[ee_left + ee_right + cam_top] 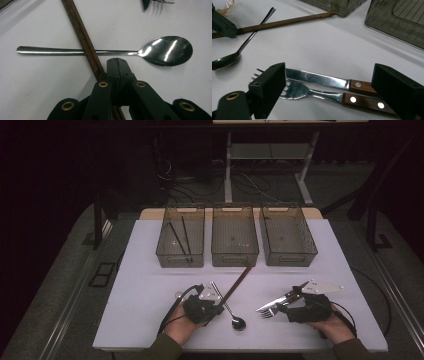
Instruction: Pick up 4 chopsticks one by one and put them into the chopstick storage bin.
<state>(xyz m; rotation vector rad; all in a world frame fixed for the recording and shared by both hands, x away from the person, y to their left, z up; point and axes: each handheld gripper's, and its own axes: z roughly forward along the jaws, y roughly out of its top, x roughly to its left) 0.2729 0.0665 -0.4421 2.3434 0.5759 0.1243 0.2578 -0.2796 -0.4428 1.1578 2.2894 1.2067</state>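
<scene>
while the left gripper point(117, 60) is clamped on the chopstick point(82, 37), its long axis runs ahead of the jaws over the spoon point(165, 51), toward the left bin point(180, 236).

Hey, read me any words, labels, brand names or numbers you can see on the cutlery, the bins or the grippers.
None: no readable text on the spoon, chopstick, knife, fork, the three bins or either gripper.
</scene>
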